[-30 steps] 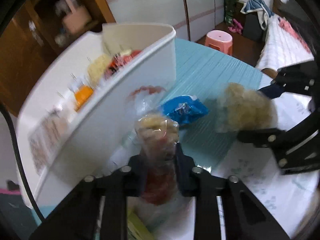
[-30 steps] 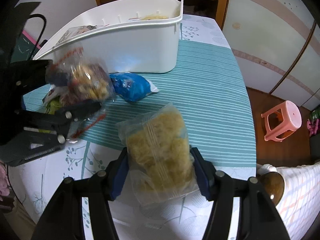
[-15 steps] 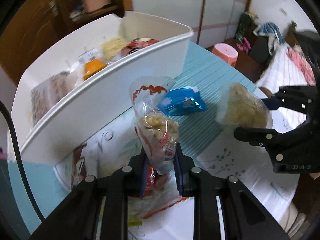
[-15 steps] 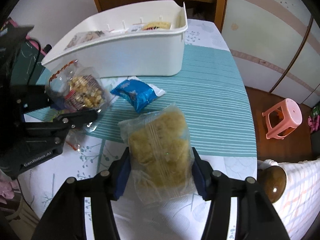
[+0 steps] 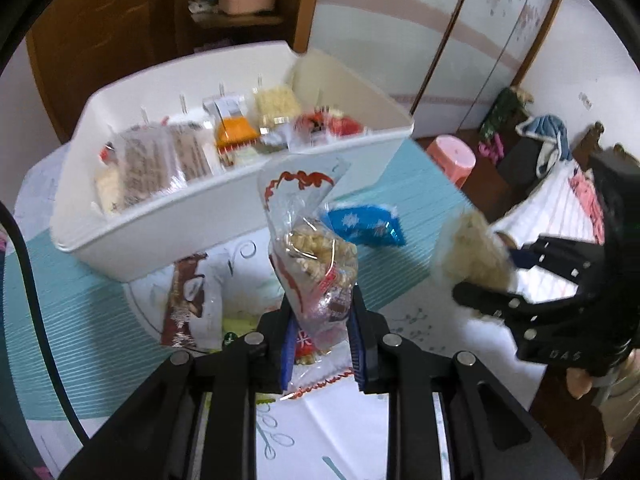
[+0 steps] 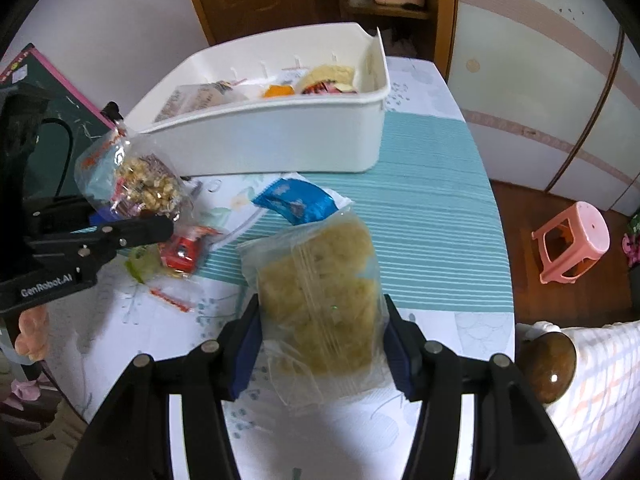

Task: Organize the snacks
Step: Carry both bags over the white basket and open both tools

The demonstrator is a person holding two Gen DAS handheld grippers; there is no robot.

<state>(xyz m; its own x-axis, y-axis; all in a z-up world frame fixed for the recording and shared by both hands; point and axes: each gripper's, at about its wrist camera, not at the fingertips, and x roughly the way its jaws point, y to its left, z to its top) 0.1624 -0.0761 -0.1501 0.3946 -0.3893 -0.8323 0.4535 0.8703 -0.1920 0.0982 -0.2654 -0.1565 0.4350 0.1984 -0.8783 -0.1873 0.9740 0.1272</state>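
My left gripper [image 5: 320, 320] is shut on a clear bag of puffed snacks with red trim [image 5: 316, 256], held above the table in front of the white bin [image 5: 224, 208]. The same bag shows in the right wrist view [image 6: 140, 184]. My right gripper [image 6: 320, 336] is shut on a clear bag of yellow crisps [image 6: 320, 292], also held above the table; that bag shows in the left wrist view [image 5: 472, 256]. The white bin [image 6: 280, 140] holds several snack packs. A blue packet [image 5: 364, 228] lies on the table beside the bin; it also shows in the right wrist view [image 6: 300, 200].
A brown snack bar [image 5: 186, 296] and a green packet [image 5: 240, 326] lie on the tablecloth below my left gripper. A red packet [image 6: 184, 252] lies near them. A pink stool [image 6: 572, 240] stands on the floor to the right. A bed [image 5: 560, 208] lies beyond the table edge.
Both grippers have risen and drawn back with their bags, so the inside of the bin now shows. The blue packet stays on the table.
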